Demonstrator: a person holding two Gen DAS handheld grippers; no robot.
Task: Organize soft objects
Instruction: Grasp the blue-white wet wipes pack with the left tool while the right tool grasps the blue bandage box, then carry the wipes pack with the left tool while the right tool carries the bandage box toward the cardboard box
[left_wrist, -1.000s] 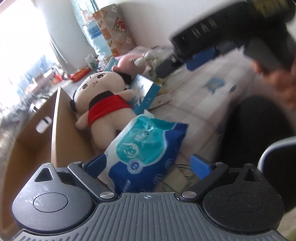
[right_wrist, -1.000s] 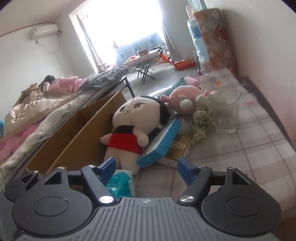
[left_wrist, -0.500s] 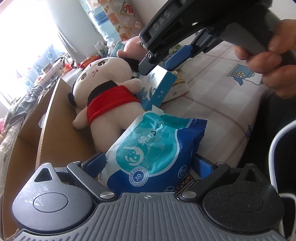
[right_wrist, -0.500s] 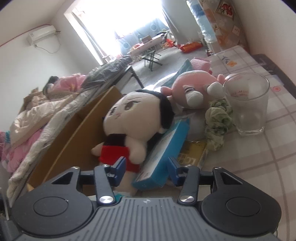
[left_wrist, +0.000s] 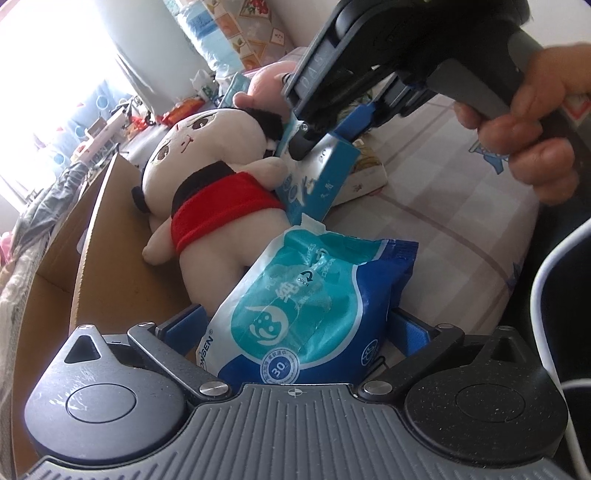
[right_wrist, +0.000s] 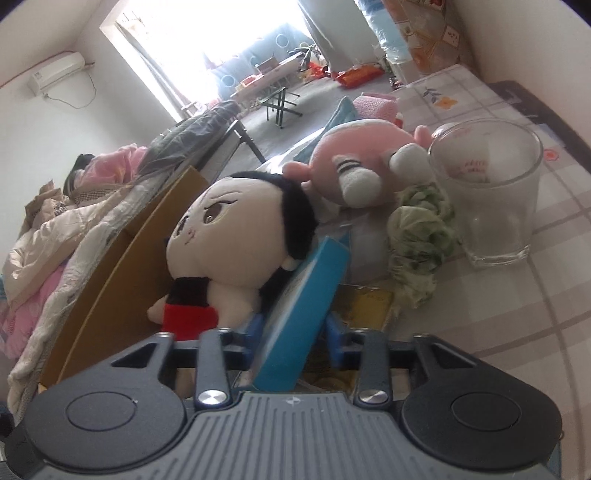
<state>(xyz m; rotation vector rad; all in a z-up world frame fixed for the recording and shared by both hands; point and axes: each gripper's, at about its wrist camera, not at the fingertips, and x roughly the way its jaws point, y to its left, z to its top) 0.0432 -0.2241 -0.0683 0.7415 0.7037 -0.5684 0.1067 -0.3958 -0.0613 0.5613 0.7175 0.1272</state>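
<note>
Left gripper (left_wrist: 295, 325): low in the left wrist view, its blue fingers (left_wrist: 184, 321) stand wide on either side of the wipes pack; the pack fills the gap, but whether the pads press on it cannot be told.
Wipes pack (left_wrist: 310, 306): blue and teal soft packet, lying on the table at the near edge, its far end against the doll's legs.
Right gripper (right_wrist: 295, 332): jaws have just been closing, and now both blue pads sit against the sides of the blue box, clenched on it.
Blue box (right_wrist: 306, 310): slim carton standing on edge, tilted, wedged between the doll's back and a yellow packet (right_wrist: 369, 306).
Person's hand (left_wrist: 524, 147): wrapped round the right gripper's handle, far right in the left wrist view.
Doll (left_wrist: 207, 177): cream plush with black hair and a red band, lying against the cardboard box.
Cardboard box (left_wrist: 85, 236): brown, open, at the left edge of the table.
Pink plush (right_wrist: 362, 162): just beyond the doll's head, on the far side.
Green cloth (right_wrist: 421, 236): crumpled, between the pink plush and the glass.
Glass (right_wrist: 491, 192): clear tumbler, upright, right of the cloth.
Table (right_wrist: 517, 314): covered in a pale checked cloth.
</note>
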